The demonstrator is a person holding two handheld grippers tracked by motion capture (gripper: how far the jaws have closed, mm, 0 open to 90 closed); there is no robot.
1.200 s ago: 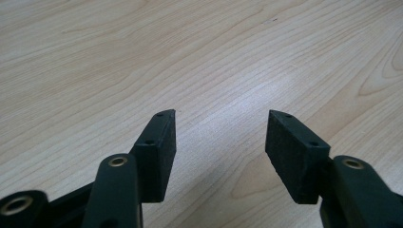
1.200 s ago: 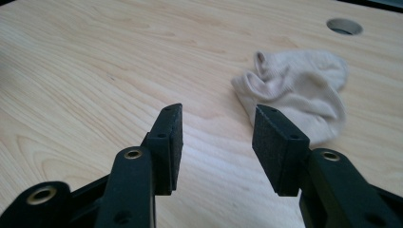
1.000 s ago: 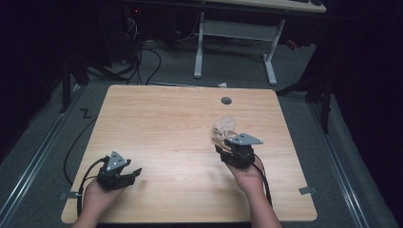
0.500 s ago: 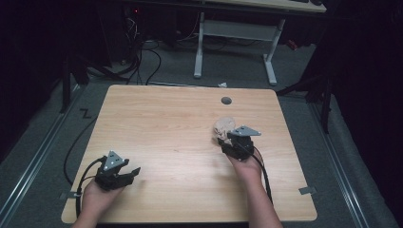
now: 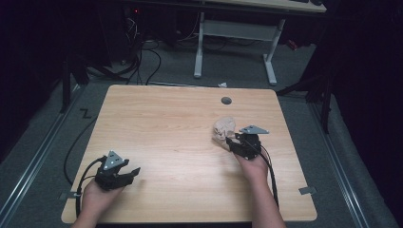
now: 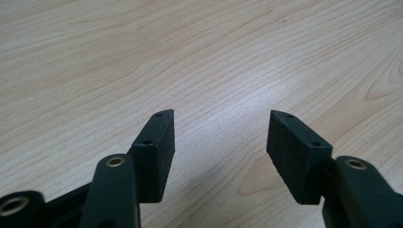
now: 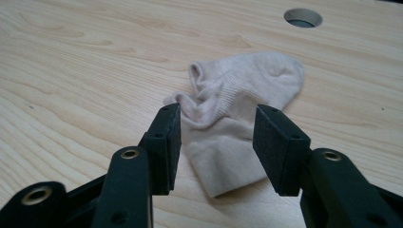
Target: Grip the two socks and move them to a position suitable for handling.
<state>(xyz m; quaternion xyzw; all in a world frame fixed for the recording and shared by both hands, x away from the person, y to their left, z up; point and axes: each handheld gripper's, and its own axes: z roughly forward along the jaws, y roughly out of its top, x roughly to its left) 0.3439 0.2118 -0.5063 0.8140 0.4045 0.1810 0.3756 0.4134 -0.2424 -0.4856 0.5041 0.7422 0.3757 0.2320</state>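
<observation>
Beige sock (image 7: 237, 118) lies crumpled on the tabletop (image 5: 166, 123); right gripper (image 7: 216, 121) straddles it, jaws spread, ready to pinch.

Place: a dim lab or recording workspace, not a home.
Work surface: a light wooden table (image 5: 161, 123) with a round cable hole (image 5: 226, 100).
Floor: grey carpet (image 5: 43, 156), with black cables (image 5: 142, 57) trailing across it.
Behind: the white metal legs of a second desk (image 5: 235, 35) and a small red indicator light (image 5: 136, 10) in the dark.
</observation>
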